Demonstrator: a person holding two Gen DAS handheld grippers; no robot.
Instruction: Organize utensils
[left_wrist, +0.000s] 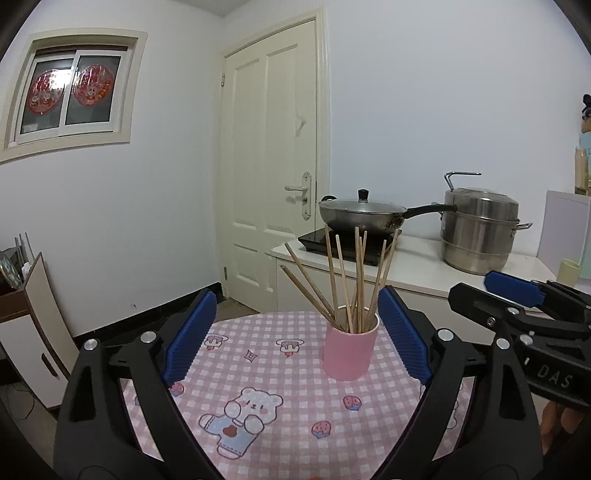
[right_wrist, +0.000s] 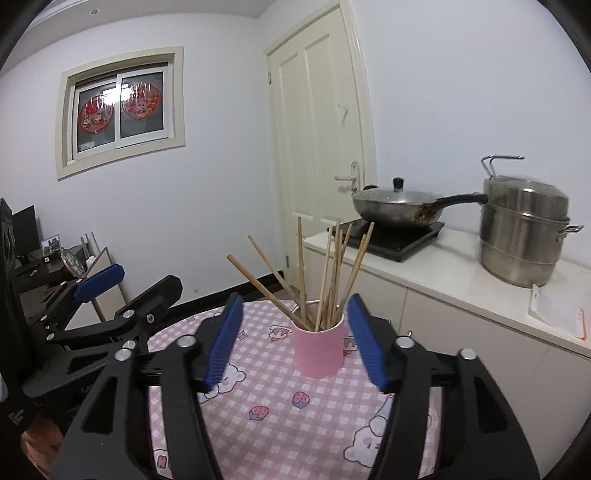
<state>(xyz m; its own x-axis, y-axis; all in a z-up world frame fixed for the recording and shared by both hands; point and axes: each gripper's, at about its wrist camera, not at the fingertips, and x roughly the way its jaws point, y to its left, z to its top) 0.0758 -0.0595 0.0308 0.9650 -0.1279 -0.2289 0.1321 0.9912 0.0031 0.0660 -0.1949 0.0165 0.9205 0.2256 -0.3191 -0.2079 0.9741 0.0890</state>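
Note:
A pink cup stands on the pink checked tablecloth and holds several wooden chopsticks that fan upward. My left gripper is open and empty, held above the table just short of the cup. The cup and chopsticks also show in the right wrist view. My right gripper is open and empty, its blue pads on either side of the cup, just short of it. Each gripper shows at the edge of the other's view: the right, the left.
A white counter behind the table carries a lidded wok on an induction hob and a steel steamer pot. A closed door is behind. A cabinet stands at the left. A cutting board lies on the counter.

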